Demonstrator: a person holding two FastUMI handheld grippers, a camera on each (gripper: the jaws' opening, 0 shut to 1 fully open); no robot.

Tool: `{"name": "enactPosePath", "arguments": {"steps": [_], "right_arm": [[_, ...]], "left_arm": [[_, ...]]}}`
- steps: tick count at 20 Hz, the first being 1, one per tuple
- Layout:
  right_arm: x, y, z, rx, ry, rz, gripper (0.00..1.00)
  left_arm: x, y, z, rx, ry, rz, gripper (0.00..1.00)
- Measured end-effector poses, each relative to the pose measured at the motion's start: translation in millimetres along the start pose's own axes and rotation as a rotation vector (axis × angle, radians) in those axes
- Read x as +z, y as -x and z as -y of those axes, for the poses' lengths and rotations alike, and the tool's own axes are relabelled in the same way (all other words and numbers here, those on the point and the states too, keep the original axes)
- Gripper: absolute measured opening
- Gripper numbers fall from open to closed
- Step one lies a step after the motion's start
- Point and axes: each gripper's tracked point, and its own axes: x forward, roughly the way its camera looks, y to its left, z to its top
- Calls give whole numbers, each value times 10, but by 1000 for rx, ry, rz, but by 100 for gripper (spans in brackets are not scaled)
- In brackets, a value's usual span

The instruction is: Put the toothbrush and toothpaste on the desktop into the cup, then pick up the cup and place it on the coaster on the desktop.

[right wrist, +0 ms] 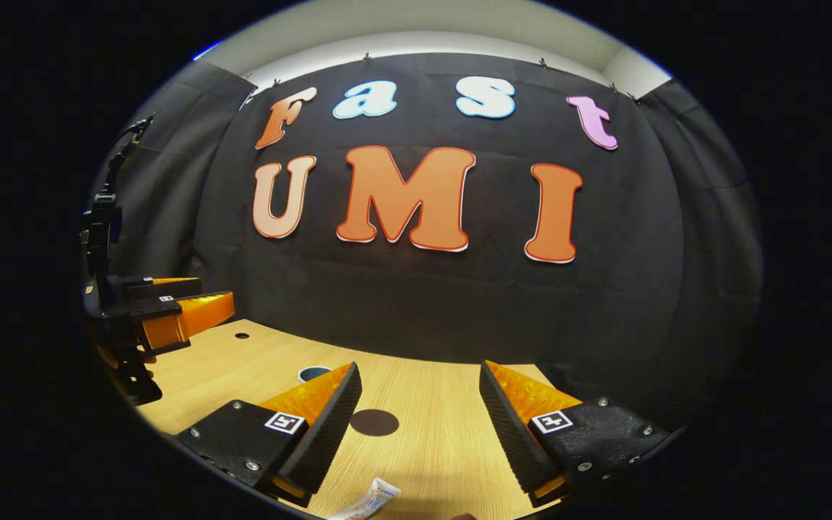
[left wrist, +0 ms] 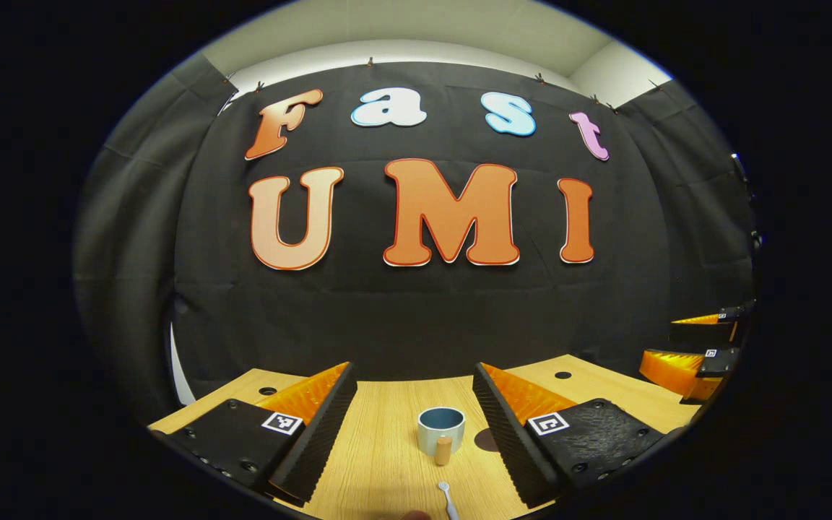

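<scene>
A pale cup (left wrist: 441,427) with a blue inside stands upright on the wooden desktop (left wrist: 387,462), between and just beyond my left gripper's (left wrist: 413,375) open fingers. The thin white end of the toothbrush (left wrist: 446,495) lies nearer, at the bottom edge. A dark round coaster (right wrist: 374,422) lies flat between my right gripper's (right wrist: 419,368) open fingers; its edge (left wrist: 487,439) also peeks from behind a finger in the left gripper view. The toothpaste tube (right wrist: 369,502) lies at the bottom of the right gripper view. The cup's rim (right wrist: 313,373) shows behind that gripper's left finger.
A small tan cylinder (left wrist: 443,450) stands right in front of the cup. Small dark holes (left wrist: 562,375) dot the desktop near its back edge. The other gripper (left wrist: 701,350) hovers at the far right; in the right gripper view, the left gripper (right wrist: 170,310) is at the far left.
</scene>
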Motion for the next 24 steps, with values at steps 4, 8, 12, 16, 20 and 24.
{"name": "enactPosePath", "arguments": {"steps": [4, 8, 12, 16, 20, 24], "right_arm": [[-166, -2, -9, 40, -79, -88, 98], [-411, -46, -13, 44, -105, -215, 98], [-685, -19, -132, 79, -69, -345, 95], [-955, 71, -403, 177, -130, -485, 92], [-1220, 74, -352, 144, -97, -575, 88], [-1559, 100, -375, 157, -77, -691, 84]], "left_arm": [[-189, -1, 130, -37, -18, -77, 97], [-468, -22, 207, -68, -19, -210, 97], [-907, -30, 362, -112, 27, -395, 97], [-1417, 61, 616, -208, 108, -616, 98], [-1643, 52, 627, -208, 118, -754, 98], [-1587, -14, 631, -203, 118, -865, 97]]}}
